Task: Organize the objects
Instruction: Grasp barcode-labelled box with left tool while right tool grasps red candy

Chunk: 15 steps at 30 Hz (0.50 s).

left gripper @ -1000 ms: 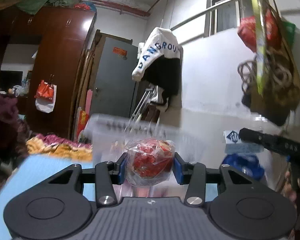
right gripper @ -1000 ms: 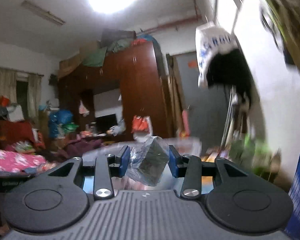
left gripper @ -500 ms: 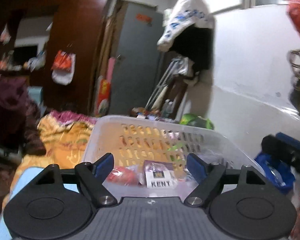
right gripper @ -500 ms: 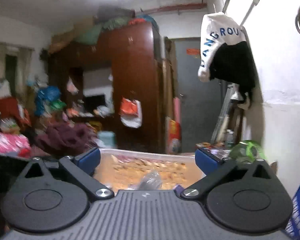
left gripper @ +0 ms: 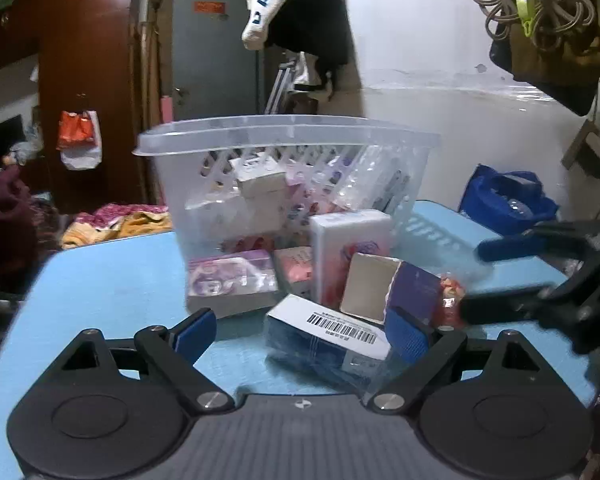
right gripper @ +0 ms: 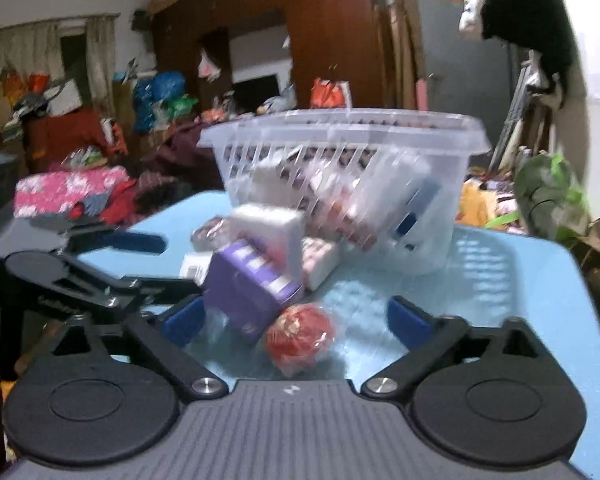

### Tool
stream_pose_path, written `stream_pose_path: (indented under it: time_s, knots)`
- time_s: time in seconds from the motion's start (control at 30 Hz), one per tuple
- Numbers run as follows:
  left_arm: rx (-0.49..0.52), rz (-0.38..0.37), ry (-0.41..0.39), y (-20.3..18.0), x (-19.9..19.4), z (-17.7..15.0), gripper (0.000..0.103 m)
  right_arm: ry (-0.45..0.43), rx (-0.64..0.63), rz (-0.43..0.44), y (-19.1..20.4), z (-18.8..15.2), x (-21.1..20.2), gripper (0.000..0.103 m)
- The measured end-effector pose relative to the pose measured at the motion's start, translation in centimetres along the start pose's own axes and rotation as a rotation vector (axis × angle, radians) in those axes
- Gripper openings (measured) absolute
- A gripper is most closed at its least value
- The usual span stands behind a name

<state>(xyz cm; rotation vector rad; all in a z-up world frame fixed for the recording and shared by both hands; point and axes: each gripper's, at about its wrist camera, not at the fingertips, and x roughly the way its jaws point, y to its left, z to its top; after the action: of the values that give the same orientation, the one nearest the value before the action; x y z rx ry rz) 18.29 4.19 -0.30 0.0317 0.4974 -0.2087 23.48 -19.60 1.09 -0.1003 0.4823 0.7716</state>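
A clear plastic basket (left gripper: 284, 136) (right gripper: 340, 128) with several boxes inside stands on the blue table (left gripper: 112, 280). In front of it lie a barcode box in a clear wrap (left gripper: 324, 336), a purple box (left gripper: 412, 292) (right gripper: 252, 284), a white box (left gripper: 350, 248) and a red wrapped ball (right gripper: 300, 336) (left gripper: 450, 300). My left gripper (left gripper: 300, 334) (right gripper: 156, 264) is low over the table. Its jaws are opening around the barcode box, pads off it. My right gripper (right gripper: 294, 316) (left gripper: 476, 280) is closing, with the red ball and the purple box's corner between its jaws, untouched.
A purple-white box (left gripper: 232, 284) and a pink box (left gripper: 296, 270) lie against the basket's foot. A blue bag (left gripper: 508, 200) sits by the white wall, a green bag (right gripper: 552, 196) beyond the table's right edge. Heaped clothes (right gripper: 68, 192) lie to the left.
Both grippers were shut on wrapped items held above the basket, then let go over it. Both have since dropped low to the pile in front of the basket, jaws wide.
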Motion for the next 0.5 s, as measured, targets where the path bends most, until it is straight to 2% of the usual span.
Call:
stream_pose_path:
  time_s: [0.13,0.17,0.33,0.47,0.5]
  knots:
    - [-0.009,-0.047,0.040,-0.1,1.2,0.2,0.093,0.032,-0.011,0.008,0.2,-1.2,0.9,0.084]
    - [-0.001,-0.051,0.056,-0.3,1.4,0.2,0.093,0.040,-0.007,0.015,0.2,-1.1,0.9,0.076]
    - [0.025,-0.086,0.079,-0.8,1.7,-0.2,0.093,0.017,0.034,0.051,-0.6,-1.7,0.4,0.055]
    - [0.036,-0.071,0.173,-1.1,3.2,0.0,0.093,0.020,0.069,0.070,-1.1,-1.8,0.1,0.054]
    - [0.031,-0.073,0.171,-0.9,3.2,0.0,0.093,0.022,0.068,0.069,-1.1,-1.8,0.2,0.054]
